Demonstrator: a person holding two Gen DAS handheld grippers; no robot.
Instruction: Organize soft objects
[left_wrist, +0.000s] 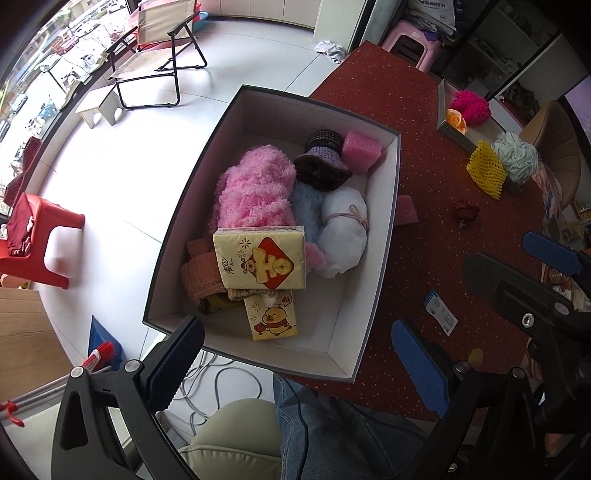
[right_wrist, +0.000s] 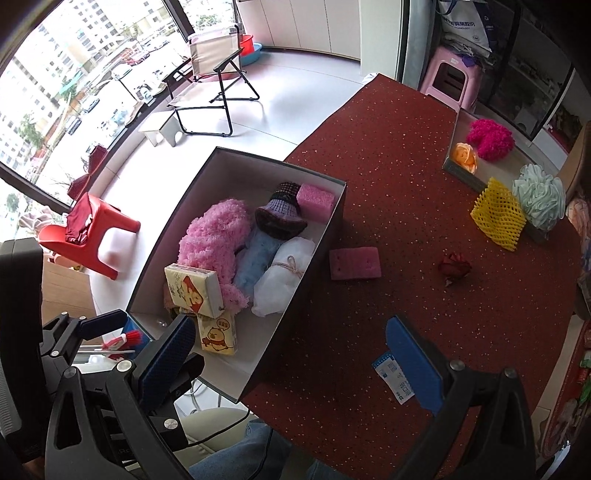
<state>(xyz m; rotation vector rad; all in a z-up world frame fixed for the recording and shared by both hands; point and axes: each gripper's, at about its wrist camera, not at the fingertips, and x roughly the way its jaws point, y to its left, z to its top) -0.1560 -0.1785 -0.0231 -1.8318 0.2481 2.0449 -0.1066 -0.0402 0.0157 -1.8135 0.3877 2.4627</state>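
Left tongs: you are holding the left gripper released, its fingers spread wide with nothing between them, hovering over the near end of the box.
Right tongs: you are holding the right gripper released too, fingers wide apart and empty, above the near edge of the tabletop, just right of the box's near corner.
Box: it is sitting at the tabletop's left edge, its left side hanging out over the floor.
Box contents: a fluffy pink piece, a pale blue roll and a white bundle tied with twine are lying side by side; a knitted hat and a pink sponge are sitting at the far end; two yellow tissue packs are resting at the near end.
Loose on the tabletop: a pink foam block is lying just beside the box's right wall; a dark red flower is lying further right.
Far right corner: a tray is holding a magenta pompom and an orange rose; a yellow foam net and a pale green bath puff are sitting at its near end.
Near edge: a paper label is lying beside your right finger.
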